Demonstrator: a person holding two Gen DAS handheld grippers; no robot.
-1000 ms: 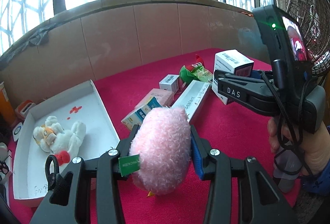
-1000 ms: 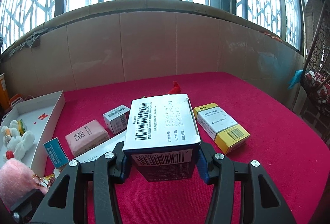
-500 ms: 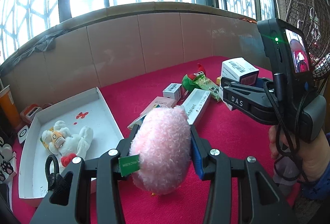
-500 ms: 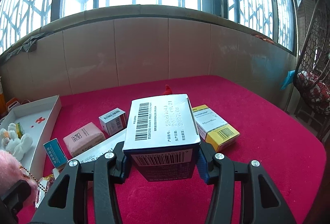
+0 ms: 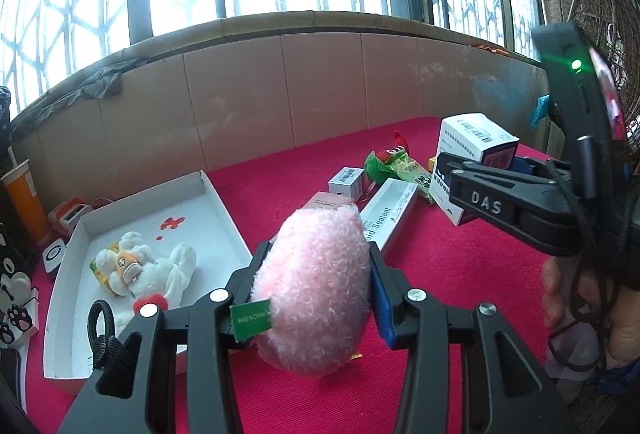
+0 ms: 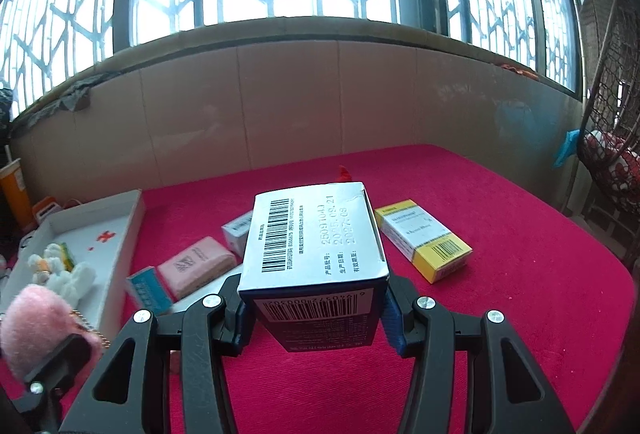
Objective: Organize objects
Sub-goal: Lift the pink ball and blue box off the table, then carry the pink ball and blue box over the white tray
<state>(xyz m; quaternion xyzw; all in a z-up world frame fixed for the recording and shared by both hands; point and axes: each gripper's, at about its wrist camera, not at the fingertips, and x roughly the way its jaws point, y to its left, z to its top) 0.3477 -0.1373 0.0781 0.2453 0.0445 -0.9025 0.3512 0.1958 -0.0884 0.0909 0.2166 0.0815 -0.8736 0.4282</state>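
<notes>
My left gripper (image 5: 316, 278) is shut on a pink plush toy (image 5: 312, 286) with a green tag, held above the red tablecloth, just right of a white tray (image 5: 218, 200). A white plush rabbit (image 5: 148, 270) lies in that tray. My right gripper (image 6: 314, 310) is shut on a white and dark blue barcode box (image 6: 316, 238), held in the air; the box also shows in the left wrist view (image 5: 476, 138). The pink plush shows at the right wrist view's lower left (image 6: 36, 326).
On the red cloth lie a pink box (image 6: 196, 266), a small white box (image 5: 346, 180), a long sealant box (image 5: 390, 212), a green and red plush (image 5: 390, 158), a yellow and white box (image 6: 424, 238) and a blue-edged box (image 6: 146, 290). An orange cup (image 5: 22, 194) stands far left.
Both grippers have risen a little with their loads, so the table and tray look further below. The grips have not changed.
</notes>
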